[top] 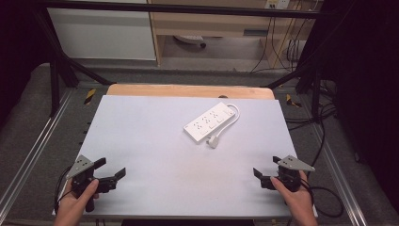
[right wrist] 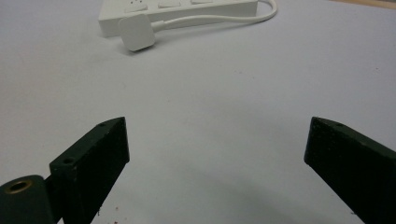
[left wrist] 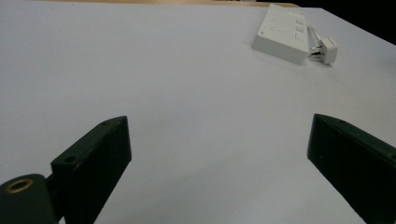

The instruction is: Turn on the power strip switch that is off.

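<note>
We see a white power strip [top: 210, 122] lying flat on the pale counter [top: 155, 141], toward one o'clock from its middle, with its cord looped round and its white plug [top: 214, 141] resting just beside the strip's near edge. We can read no writing or brand on it. Our left claw [top: 114, 168] sits at seven o'clock, jaws spread; our right claw [top: 267, 169] at five o'clock, likewise spread, both well apart from the strip.

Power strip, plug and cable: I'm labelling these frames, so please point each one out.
Power strip [top: 209, 122], high view, middle of its top face.
Plug [right wrist: 136, 31], right gripper view, its flat square back.
Cable [right wrist: 219, 19], right gripper view, the run alongside the strip.
</note>
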### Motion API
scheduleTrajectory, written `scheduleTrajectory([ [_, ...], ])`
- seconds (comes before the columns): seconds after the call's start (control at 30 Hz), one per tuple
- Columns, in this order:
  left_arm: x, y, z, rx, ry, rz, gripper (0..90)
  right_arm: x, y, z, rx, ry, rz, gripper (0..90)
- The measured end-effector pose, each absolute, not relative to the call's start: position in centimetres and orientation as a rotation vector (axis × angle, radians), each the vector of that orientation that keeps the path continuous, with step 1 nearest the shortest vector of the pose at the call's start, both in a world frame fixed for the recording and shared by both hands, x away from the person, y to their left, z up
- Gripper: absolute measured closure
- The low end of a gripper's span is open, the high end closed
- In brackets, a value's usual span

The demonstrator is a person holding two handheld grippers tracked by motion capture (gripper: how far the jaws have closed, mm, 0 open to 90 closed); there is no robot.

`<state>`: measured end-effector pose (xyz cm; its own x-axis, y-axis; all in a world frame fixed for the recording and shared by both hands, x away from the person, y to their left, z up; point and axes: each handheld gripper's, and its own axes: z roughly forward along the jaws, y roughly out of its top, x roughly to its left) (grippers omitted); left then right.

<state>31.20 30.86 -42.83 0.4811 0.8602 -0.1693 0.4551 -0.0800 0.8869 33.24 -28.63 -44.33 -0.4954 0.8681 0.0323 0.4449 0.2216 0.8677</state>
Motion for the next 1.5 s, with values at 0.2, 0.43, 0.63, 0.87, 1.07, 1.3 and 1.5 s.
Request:
scheduleTrajectory([
  [0.2, 31.3, 30.9, -42.8, 1.706, 1.13, 0.486, 6.3, 33.4, -28.7, -44.4, 1.223, 2.04, 1.21, 6.8],
  [0.43, 31.2, 30.9, -42.8, 1.706, 1.129, 0.486, 6.3, 33.4, -28.6, -44.2, 1.219, 2.032, 1.235, 6.7],
  [0.63, 31.2, 30.8, -42.8, 1.709, 1.123, 0.475, 6.3, 33.0, -28.6, -43.7, 1.209, 2.013, 1.279, 6.0],
  [0.87, 31.0, 31.0, -42.5, 1.705, 1.1, 0.469, 5.9, 32.5, -28.3, -42.9, 1.188, 1.986, 1.329, 4.6],
  [1.07, 31.1, 31.3, -42.6, 1.703, 1.116, 0.472, 6.0, 32.6, -28.0, -42.2, 1.174, 1.968, 1.368, 4.1],
  [1.3, 31.2, 31.2, -42.7, 1.708, 1.126, 0.47, 6.0, 32.5, -27.5, -41.6, 1.155, 1.963, 1.393, 3.4],
  [1.5, 31.1, 31.4, -42.8, 1.716, 1.13, 0.472, 6.0, 32.9, -27.2, -40.4, 1.145, 1.931, 1.427, 2.8],
])
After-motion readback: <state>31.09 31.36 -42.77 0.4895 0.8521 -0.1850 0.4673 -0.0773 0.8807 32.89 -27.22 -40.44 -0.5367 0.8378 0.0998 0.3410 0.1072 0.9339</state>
